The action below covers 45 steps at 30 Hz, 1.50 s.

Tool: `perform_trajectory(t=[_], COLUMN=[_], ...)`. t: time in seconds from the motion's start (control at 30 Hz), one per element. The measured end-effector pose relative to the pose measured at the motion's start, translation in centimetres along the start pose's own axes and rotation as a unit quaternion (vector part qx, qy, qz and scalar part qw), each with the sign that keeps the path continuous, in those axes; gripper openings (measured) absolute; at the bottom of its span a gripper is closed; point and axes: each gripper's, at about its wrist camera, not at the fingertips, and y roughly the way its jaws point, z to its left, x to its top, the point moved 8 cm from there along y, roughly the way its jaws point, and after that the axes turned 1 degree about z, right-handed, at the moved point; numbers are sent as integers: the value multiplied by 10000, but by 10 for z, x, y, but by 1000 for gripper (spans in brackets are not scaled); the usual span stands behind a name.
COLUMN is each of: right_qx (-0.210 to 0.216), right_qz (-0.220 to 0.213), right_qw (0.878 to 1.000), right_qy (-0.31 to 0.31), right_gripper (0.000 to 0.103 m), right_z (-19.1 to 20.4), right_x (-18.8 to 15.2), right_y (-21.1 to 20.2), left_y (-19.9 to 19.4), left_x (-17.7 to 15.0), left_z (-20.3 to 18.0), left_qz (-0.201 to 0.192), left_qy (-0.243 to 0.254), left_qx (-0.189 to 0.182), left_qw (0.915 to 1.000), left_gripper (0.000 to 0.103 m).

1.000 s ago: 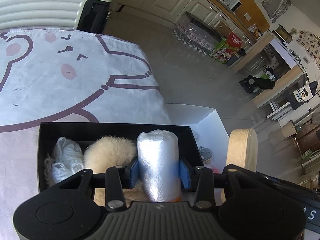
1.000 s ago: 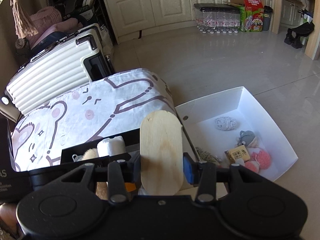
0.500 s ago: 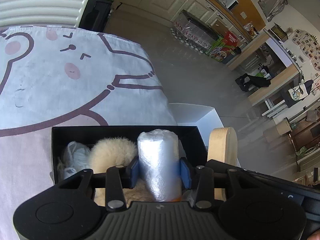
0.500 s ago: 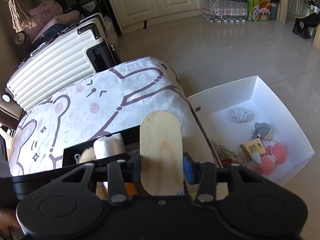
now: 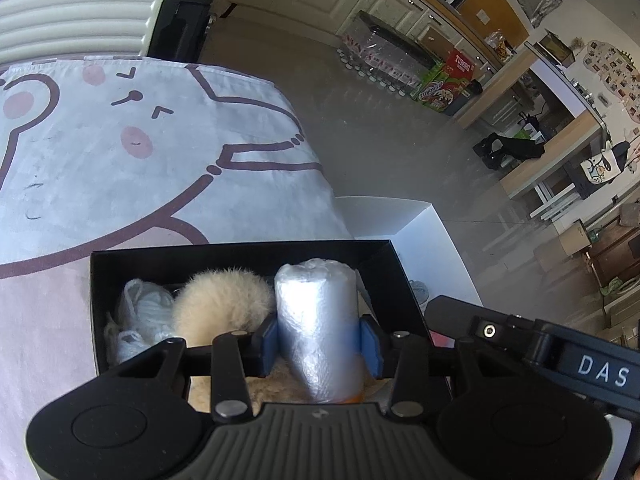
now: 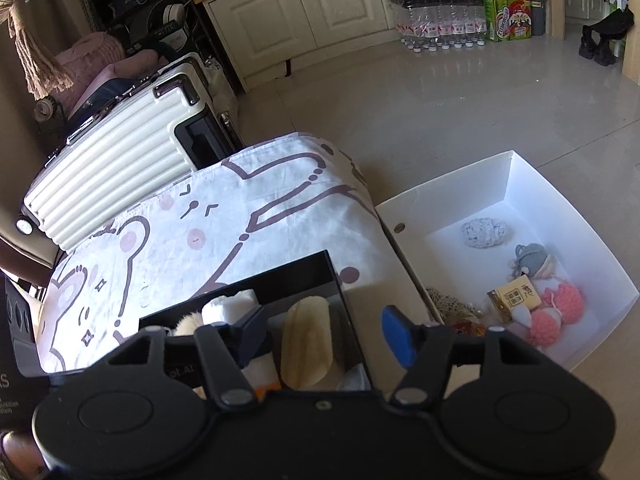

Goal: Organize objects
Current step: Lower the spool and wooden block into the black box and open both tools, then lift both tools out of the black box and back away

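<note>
My left gripper [image 5: 320,342] is shut on an upright roll of clear plastic bags [image 5: 316,312], standing inside a black box [image 5: 240,250]. White yarn [image 5: 140,312] and a cream fluffy ball [image 5: 220,304] lie in the same box. In the right wrist view, my right gripper [image 6: 324,334] hangs over the black box [image 6: 280,270] with its jaws opening. A pale oval wooden piece [image 6: 306,340] lies blurred in the box between them, and neither pad presses on it. The roll [image 6: 230,306] shows to its left.
The black box sits on a table with a bear-print cloth [image 6: 240,216]. A white box [image 6: 520,184] on the floor to the right holds a grey yarn ball [image 6: 486,232], pink pom-poms [image 6: 560,304] and other small items. A cream suitcase [image 6: 112,168] stands behind the table.
The right gripper's jaws have spread and the wooden piece, held upright before, now lies lower in the black box. The left gripper still holds the roll in place.
</note>
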Motion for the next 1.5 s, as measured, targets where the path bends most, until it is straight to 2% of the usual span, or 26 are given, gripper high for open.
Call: perform_trajectory(t=[0.07,0.13,0.23,0.43,0.5,0.87,1.17,1.5], right_qx=[-70,-112,-138,-128,-103,-62,-9,-44], right_qz=[5,-9,-70,-199,-181,-166,-241,-321], right_qw=[10000,9998,9992,9972,9971,9985,9996,9994], right_qy=[48,150,367,710,731,514,157,73], right_gripper=[58,55,51,46,46,46,47,47], right_z=[-4,-9,-16,-24,-24,-10,11,23], right_x=[0,1,3,7,7,4,-3,-15], right_y=[-1,-2,-5,-12,-14,-30,-59,-83], left_y=[0,-1,-6,-16,-20,-48,-84,-135], left_x=[0,0,2,5,6,6,-1,-11], left_z=[-2,-4,-8,-10,-10,-7,-9,-4], left_qz=[-17,-44,-104,-171,-210,-261,-389,-565], left_qy=[37,-9,-22,-12,27,161,233,507], left_qx=[0,-92,-129,-77,52,470,771,1271], left_qw=[10000,9999,9999,9998,9998,9984,9960,9890], left_gripper=[50,61,68,68,68,68,68,69])
